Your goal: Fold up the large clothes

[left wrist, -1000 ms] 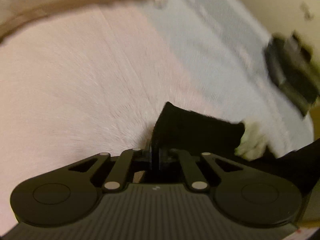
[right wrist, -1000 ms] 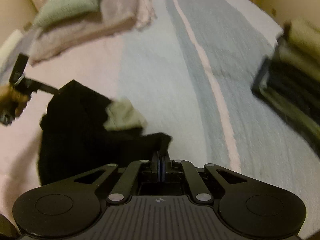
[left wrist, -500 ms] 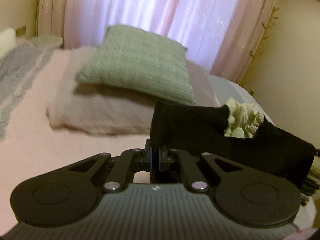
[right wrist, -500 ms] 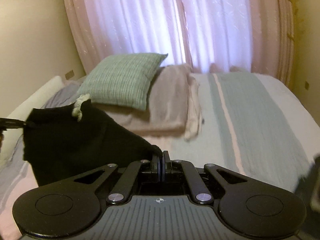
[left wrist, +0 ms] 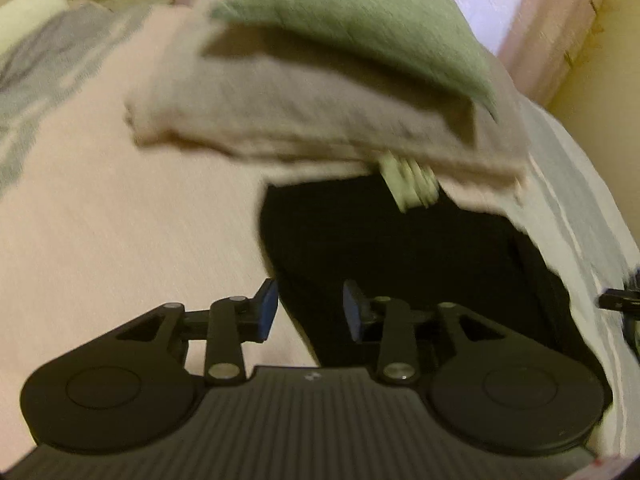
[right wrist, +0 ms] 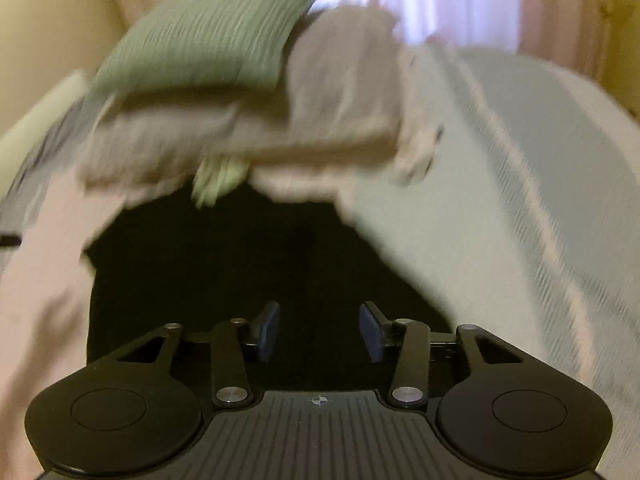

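Now both tools, left tool [left wrist: 309, 312] and right tool [right wrist: 319, 330], gape open over the black garment [right wrist: 248, 264] on the bed [left wrist: 120, 216], gripping nothing.

I see a wide bed [right wrist: 500, 200] under a striped woven cover, pale pink on one side and light blue-grey on the other. Directly on it lies a black garment [left wrist: 400, 248] with a cream ruffled trim [left wrist: 412, 184], spread flat. Just beyond the garment sits a folded beige blanket [right wrist: 320, 120], its near edge touching the trim. Beyond the garment's left side, a white pillow [left wrist: 28, 12] rests at the bed's edge.
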{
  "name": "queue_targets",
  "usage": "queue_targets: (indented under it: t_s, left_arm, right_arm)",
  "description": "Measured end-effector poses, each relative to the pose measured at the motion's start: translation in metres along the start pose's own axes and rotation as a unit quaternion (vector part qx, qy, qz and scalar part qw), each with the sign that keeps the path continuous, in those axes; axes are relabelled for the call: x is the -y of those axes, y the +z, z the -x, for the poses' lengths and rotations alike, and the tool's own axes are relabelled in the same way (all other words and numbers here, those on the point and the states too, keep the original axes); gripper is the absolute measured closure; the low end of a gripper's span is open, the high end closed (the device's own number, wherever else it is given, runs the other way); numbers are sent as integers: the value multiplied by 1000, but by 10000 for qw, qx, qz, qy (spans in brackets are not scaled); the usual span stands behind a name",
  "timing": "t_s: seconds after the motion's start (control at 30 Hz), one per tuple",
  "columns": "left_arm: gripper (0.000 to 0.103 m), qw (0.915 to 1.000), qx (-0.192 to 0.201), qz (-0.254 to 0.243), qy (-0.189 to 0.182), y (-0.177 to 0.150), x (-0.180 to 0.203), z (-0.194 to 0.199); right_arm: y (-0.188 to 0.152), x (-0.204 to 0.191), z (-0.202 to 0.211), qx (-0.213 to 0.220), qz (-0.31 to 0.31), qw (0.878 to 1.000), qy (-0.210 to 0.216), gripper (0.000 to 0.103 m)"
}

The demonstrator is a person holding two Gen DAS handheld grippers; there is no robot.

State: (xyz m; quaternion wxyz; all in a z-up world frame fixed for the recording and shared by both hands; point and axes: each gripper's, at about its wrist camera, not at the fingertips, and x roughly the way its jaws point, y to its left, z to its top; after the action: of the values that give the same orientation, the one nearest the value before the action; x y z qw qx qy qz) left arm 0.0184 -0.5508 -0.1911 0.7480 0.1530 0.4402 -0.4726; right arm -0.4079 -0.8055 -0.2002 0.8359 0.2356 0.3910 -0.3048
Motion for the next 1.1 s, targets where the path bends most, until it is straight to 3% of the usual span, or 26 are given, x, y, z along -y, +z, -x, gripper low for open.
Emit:
queue_targets:
  t_s: [0.13,0.23,0.37,0.47,0.6,0.63,0.67,0.7,0.73,0.87,0.97,1.03,1.1]
  left_arm:
    - [65,9959,-200,-805,-373,-35,61,-30]
    - [55,9824,-74,-1758,-633,-53,127,-57]
    - [50,9455,261,-3144,-805,-70,213,-104]
    - [50,9084,424,-4118,-588,-91,261,-148]
    - [50,8617,535,-5041,-233,-109,282,-193]
    - [56,8559,590,-5133,-230,-111,284,-197]
    - [80,8539,611,-5165,-209,-108,283,-198]
    - [93,8569,615,-5117,-150,-105,282,-197]
    - [99,8670,655,-4938,-140,-100,278,-190]
    - [99,9181,1183,-3783,86,-64,232,-128]
    - [99,9551,1570,-2472,445,-30,162,-53]
    - [99,9643,1832,-1714,846,-13,107,-6]
    - [99,9637,2028,-1007,1415,-1,40,38]
  right_arm:
    - [-52,-1,-9,-508,-79,9987,-27,59]
    - [-79,11,-6,-604,-336,9976,-70,58]
    - [-99,20,-9,-610,-451,9970,-146,56]
    - [-113,30,-4,-573,-243,9976,-288,56]
    - [-125,39,-9,-501,61,9976,-472,50]
    - [-127,43,-9,-480,95,9975,-510,50]
    - [-128,46,-9,-452,102,9975,-529,48]
    - [-131,49,-7,-428,89,9976,-537,46]
    - [-132,52,-6,-421,48,9976,-549,46]
    - [-132,58,3,-446,43,9967,-673,45]
    - [-127,60,9,-481,119,9958,-775,44]
    - [-122,63,16,-464,-15,9958,-789,44]
    - [-119,65,23,-419,-133,9956,-826,44]
